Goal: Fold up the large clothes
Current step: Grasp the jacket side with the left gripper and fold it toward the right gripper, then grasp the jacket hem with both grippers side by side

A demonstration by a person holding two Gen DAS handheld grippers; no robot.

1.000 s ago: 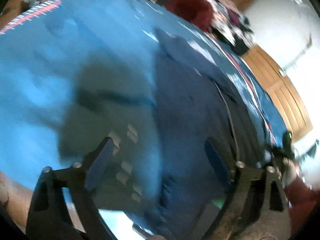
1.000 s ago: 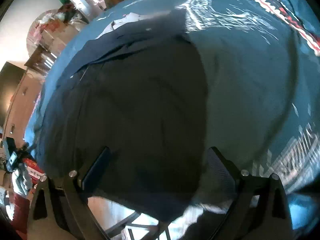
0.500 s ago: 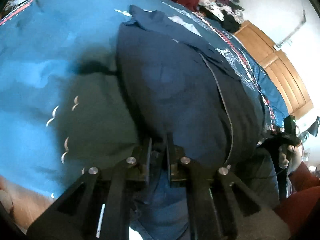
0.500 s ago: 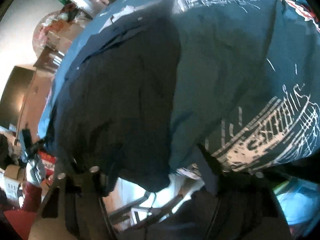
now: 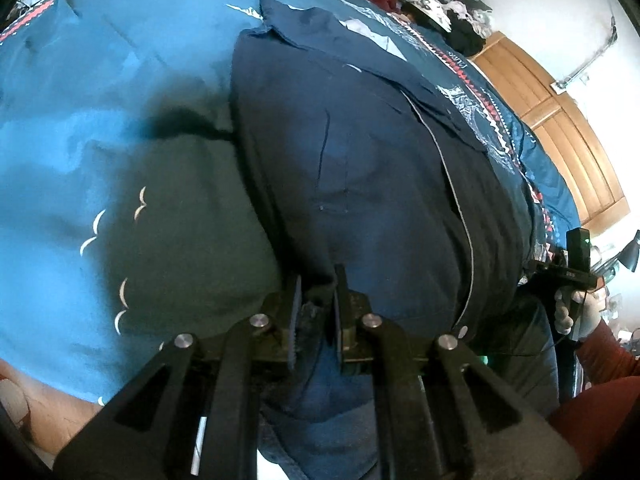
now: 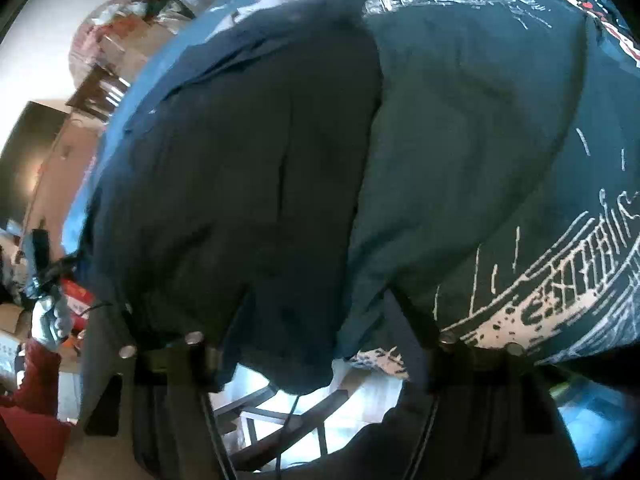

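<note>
While we are looking along both pairs of tongs, a blue bedspread (image 5: 100, 92) with white prints and a red-and-white border is filling most of both views, and a large navy shirt (image 5: 360, 168) is lying spread on top of it, collar away from us and hem at the near edge of the bed.

Compared with a second ago, we are seeing the left tongs (image 5: 316, 312) differently: then they were spread wide above the cloth in a blurred frame, and half a second ago they were already pressed together on the hem. Now they are pinching a bunch of the navy shirt's lower edge between their pads. The right tongs (image 6: 320, 320) were spread a second ago and are staying spread, sitting at the other hem corner with cloth drooping between the fingers (image 6: 404, 336) without being gripped. They are standing closer to the shirt's edge than a second ago.

We are finding several things hard to read. Shadow is darkening the shirt (image 6: 248, 168) in the right view, so its seams are barely showing. The hem itself is hanging over the bed's edge and is hidden behind the tong frames. A wooden wardrobe (image 5: 560, 120) is cut off at the right rim, and heaped clothes (image 5: 436, 4) beyond the bed are too small to tell apart. A red sleeve (image 5: 608, 352) is showing at the edge.
</note>
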